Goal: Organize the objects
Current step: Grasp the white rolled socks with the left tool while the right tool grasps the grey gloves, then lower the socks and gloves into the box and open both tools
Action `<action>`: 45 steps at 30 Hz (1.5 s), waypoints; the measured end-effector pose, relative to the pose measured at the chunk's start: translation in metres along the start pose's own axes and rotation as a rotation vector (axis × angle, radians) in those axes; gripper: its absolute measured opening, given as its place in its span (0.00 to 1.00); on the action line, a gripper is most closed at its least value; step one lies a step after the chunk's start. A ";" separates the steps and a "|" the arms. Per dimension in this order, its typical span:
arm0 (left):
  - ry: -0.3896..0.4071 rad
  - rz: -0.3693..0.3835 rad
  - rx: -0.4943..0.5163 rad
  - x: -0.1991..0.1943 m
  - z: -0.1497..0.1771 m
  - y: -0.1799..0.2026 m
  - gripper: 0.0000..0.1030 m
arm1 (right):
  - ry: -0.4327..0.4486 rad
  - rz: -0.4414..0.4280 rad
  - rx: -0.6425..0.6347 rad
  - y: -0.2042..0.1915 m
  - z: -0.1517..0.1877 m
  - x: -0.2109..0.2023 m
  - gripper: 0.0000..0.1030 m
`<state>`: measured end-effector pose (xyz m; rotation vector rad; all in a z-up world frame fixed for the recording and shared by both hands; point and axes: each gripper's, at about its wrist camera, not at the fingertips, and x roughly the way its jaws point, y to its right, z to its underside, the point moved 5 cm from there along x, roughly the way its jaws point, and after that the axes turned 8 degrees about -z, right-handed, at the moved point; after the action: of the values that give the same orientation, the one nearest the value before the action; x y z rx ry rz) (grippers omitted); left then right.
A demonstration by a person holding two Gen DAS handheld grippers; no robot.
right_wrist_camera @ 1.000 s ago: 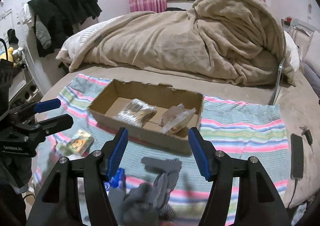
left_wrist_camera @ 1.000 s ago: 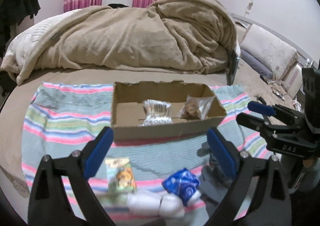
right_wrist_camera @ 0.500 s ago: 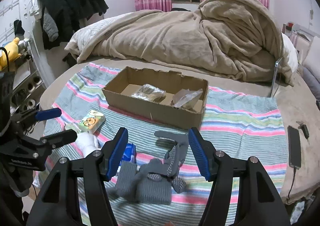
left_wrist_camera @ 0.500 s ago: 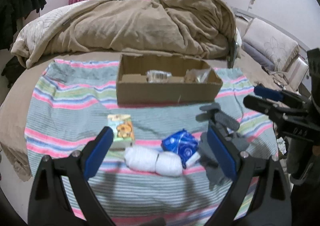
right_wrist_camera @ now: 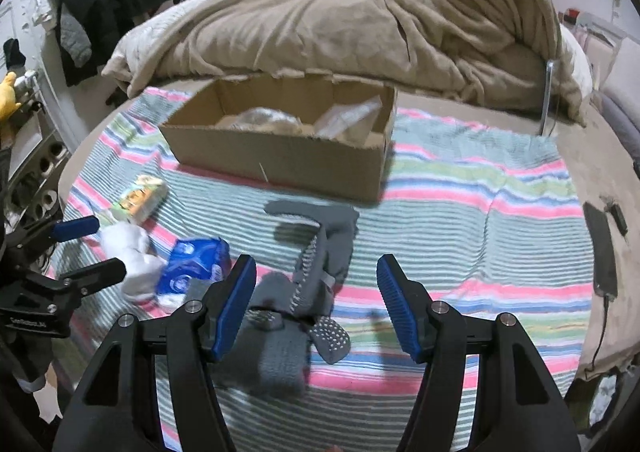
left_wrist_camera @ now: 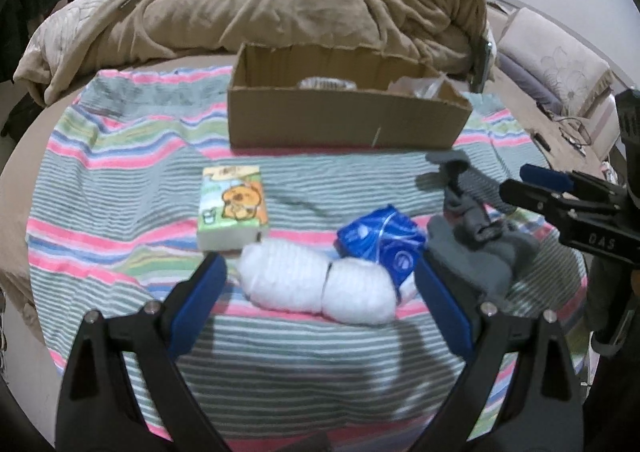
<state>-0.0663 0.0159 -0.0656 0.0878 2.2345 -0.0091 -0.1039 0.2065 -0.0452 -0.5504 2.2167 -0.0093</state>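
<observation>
We worked on the bed (left_wrist_camera: 120, 31), over a striped blanket (left_wrist_camera: 120, 179). The cardboard box (left_wrist_camera: 344, 123) sat at the blanket's far edge, with two clear packets already inside. Near the blanket's front edge lay the grey socks (right_wrist_camera: 316, 292), the white roll (left_wrist_camera: 320, 284), a tissue pack (left_wrist_camera: 232, 207) and a blue packet (left_wrist_camera: 384, 240), all unsorted. Both tongs were spread and carried nothing: our left tongs (left_wrist_camera: 320, 292) framed the white roll, our right tongs (right_wrist_camera: 316, 300) framed the socks. We judged the next move called for lowering, pinching, then carrying to the box.
</observation>
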 end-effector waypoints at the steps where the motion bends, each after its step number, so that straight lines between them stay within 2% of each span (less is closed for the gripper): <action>1: -0.006 -0.004 -0.001 0.003 0.001 -0.001 0.93 | -0.006 -0.001 0.003 0.002 0.001 0.003 0.64; 11: -0.044 -0.048 0.074 0.025 0.011 0.008 0.93 | -0.055 -0.047 0.068 0.016 0.000 0.033 0.64; 17: -0.027 -0.032 0.059 0.029 0.011 0.005 0.93 | -0.075 -0.054 0.065 0.017 0.000 0.041 0.64; 18: -0.025 -0.026 0.054 0.029 0.011 0.004 0.93 | -0.080 -0.055 0.061 0.016 0.000 0.042 0.63; 20: -0.022 -0.020 0.052 0.030 0.011 0.004 0.92 | -0.091 -0.058 0.054 0.016 0.001 0.045 0.52; 21: -0.019 -0.020 0.053 0.030 0.011 0.004 0.91 | -0.100 -0.063 0.049 0.015 0.002 0.047 0.41; 22: -0.016 -0.024 0.057 0.030 0.011 0.004 0.87 | -0.104 -0.062 0.047 0.015 0.003 0.049 0.35; 24: -0.015 -0.022 0.063 0.031 0.012 0.004 0.81 | -0.102 -0.063 0.045 0.014 0.003 0.049 0.32; 25: -0.012 -0.016 0.065 0.030 0.012 0.005 0.76 | -0.094 -0.067 0.043 0.014 0.003 0.047 0.30; 34: 0.020 -0.021 0.079 0.020 0.013 0.006 0.68 | -0.053 -0.062 0.029 0.011 0.000 0.038 0.26; 45: 0.098 0.016 0.025 -0.016 -0.008 -0.003 0.68 | 0.029 -0.064 -0.007 -0.003 -0.018 0.005 0.26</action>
<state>-0.0625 0.0120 -0.0480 0.1225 2.3323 -0.0248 -0.1183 0.1988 -0.0364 -0.6284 2.2274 -0.0433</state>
